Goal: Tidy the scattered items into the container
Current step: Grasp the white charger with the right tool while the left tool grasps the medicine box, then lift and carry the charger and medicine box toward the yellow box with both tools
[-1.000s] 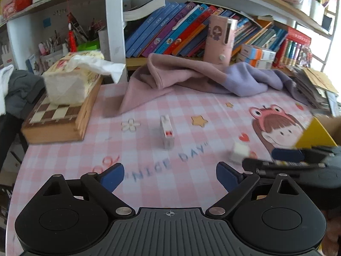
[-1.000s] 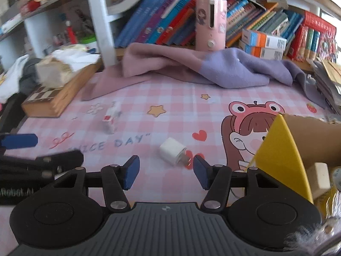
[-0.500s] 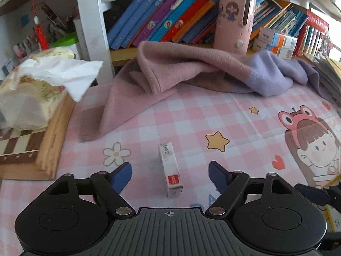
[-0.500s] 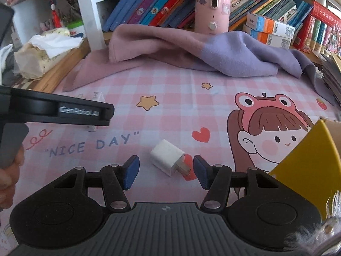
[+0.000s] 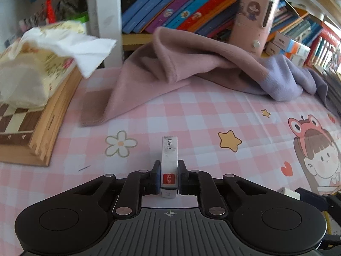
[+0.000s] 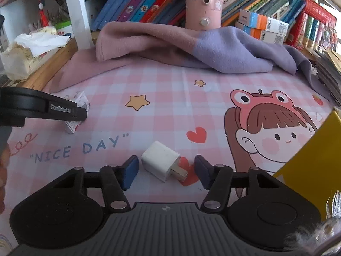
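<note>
Black pads of the left gripper (image 5: 169,178) pinch the near end of a small white staple box (image 5: 169,162), red label on top; the box sticks forward from the jaws, far end toward the flower print, low over the pink checked tablecloth (image 5: 191,111). Can't tell if the box bottom touches the cloth.

Blue pads of the right gripper (image 6: 166,171) sit either side of a white charger plug (image 6: 160,161), jaws closing, gaps visible on both sides, no contact. Plug lies flat on the tablecloth (image 6: 166,98) with its prongs aimed at the right pad, next to a red heart print, just beyond the "NICE DAY" lettering. In the right wrist view the left gripper (image 6: 80,114) comes in from the left edge with the staple box (image 6: 75,115) at its tip.

Yellow container (image 6: 309,164) wall at the right edge of the cloth, near the plug; inside is hidden. Pink-and-purple garment (image 5: 191,64) heaped along the far edge, pink cylindrical device (image 6: 203,2) standing behind it against a row of books (image 6: 149,0). Tissue pack (image 5: 32,74) on a wooden chessboard box (image 5: 42,128) at the far left corner.
</note>
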The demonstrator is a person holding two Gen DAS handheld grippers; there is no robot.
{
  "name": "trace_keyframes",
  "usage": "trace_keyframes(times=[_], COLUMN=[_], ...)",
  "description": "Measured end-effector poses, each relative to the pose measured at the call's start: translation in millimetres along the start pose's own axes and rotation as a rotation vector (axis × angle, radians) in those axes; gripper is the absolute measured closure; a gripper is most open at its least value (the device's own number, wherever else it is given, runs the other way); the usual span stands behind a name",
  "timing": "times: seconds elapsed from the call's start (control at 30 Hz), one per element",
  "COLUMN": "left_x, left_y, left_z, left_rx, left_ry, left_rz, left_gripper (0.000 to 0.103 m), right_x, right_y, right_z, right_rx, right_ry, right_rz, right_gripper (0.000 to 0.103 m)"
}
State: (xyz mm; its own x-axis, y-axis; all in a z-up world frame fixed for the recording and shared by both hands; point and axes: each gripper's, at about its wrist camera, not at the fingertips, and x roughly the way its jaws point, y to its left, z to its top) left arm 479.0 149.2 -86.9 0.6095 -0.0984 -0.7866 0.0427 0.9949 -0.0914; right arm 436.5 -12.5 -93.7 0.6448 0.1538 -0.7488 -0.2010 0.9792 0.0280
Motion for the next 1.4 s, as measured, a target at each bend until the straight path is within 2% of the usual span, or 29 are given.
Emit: trace_keyframes(times=[0.03, 0.23, 0.3, 0.6, 0.73, 0.9, 1.0, 1.07, 1.13, 1.27, 1.4], left_x=[-1, -23, -32, -85, -111, -136, -143, -146, -149, -158, -164], left_y=[1, -3, -4, 2, 7, 14, 17, 18, 19, 20, 25], left_z=[0, -6, -9, -30, -48, -77, -89, -94, -97, -100, -106], left_rx=[-0.005, -0.017, -0.02, -0.073, -0.085, -0.139, -0.157, -0.165, -0.166, -0.156, -0.172], left_ry=[0.003, -0.02, -0.027, -0.07, -0.078, -0.063, -0.05, -0.046, -0.048, -0.067, -0.066], left_rz=[-0.003, -0.037, -0.047, -0.085, -0.101, -0.123, -0.131, -0.13, -0.127, -0.13, -0.136], left_gripper=[0.09, 0.09, 0.09, 0.09, 0.09, 0.09, 0.09, 0.09, 0.09, 0.09, 0.09], right_x=[0, -7, -14, -51, -77, -101, -98, -98, -97, -87, -85], right_y=[1, 3, 4, 9, 5, -3, -8, -7, -2, 4, 10], right_z=[0, 1, 1, -7, -21, -57, -74, -79, -82, -85, -84], right_rx=[-0.009, -0.029, -0.038, -0.047, -0.076, -0.124, -0.095, -0.098, -0.125, -0.112, -0.131], right_ry=[-0.004, -0.022, -0.035, -0.057, -0.04, 0.019, 0.064, 0.051, 0.034, 0.071, 0.073], right_rz=[0.006, 0.01, 0.022, 0.071, 0.09, 0.095, 0.095, 0.095, 0.087, 0.085, 0.075], right_gripper=[0.063, 0.065, 0.068, 0.069, 0.069, 0.069, 0.069, 0.069, 0.069, 0.068, 0.068])
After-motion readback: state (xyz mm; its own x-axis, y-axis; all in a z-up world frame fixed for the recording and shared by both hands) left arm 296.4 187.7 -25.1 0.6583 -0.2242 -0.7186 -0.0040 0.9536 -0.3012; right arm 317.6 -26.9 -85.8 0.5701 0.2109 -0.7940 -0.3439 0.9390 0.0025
